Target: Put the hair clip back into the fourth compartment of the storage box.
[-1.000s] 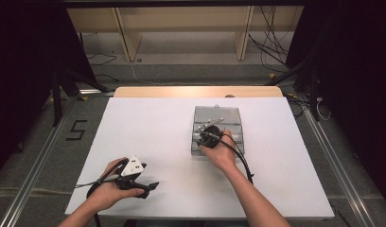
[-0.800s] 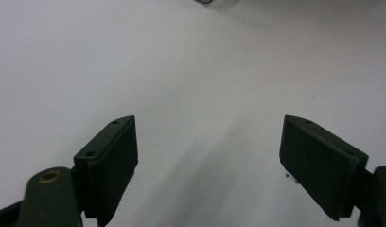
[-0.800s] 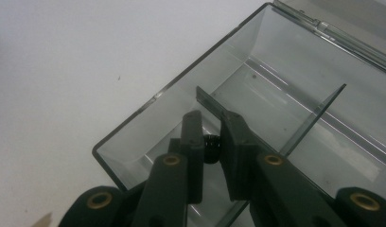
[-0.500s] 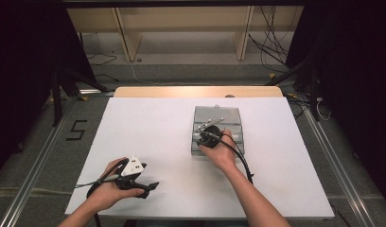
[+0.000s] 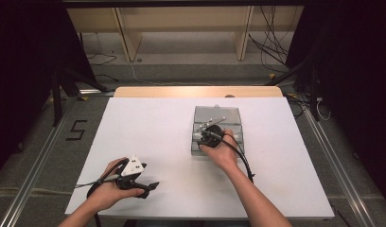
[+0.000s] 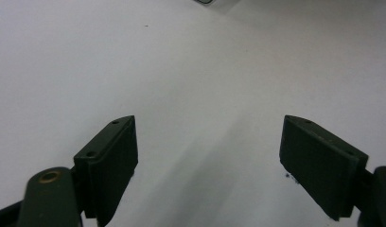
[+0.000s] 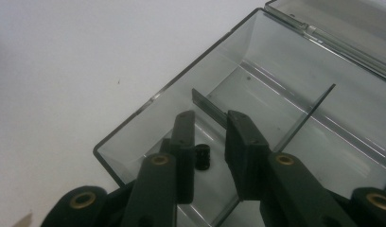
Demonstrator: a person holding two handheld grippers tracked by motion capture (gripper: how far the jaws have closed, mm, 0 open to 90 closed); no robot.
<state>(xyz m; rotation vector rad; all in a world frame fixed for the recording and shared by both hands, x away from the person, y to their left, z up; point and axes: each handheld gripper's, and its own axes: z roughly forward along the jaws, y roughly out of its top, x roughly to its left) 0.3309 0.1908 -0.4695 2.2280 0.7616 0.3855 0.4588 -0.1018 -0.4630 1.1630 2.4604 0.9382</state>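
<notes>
Small black part (image 7: 202, 157) lies in the near-corner compartment of the clear box (image 7: 148, 106), between the slightly parted right tongs (image 7: 211, 124), which have just been opening and released it. Judged light, rigid, prone to roll; grip its sides. Left tongs (image 6: 207, 156) wide open, empty, over the worktop (image 5: 148, 127).

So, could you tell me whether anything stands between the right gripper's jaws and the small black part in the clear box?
Nothing visible does. The right gripper reaches into the near compartment of the clear plastic box, and the small black part lies on the floor between the jaws, which have just been opening. The divider stands off to one side.
</notes>
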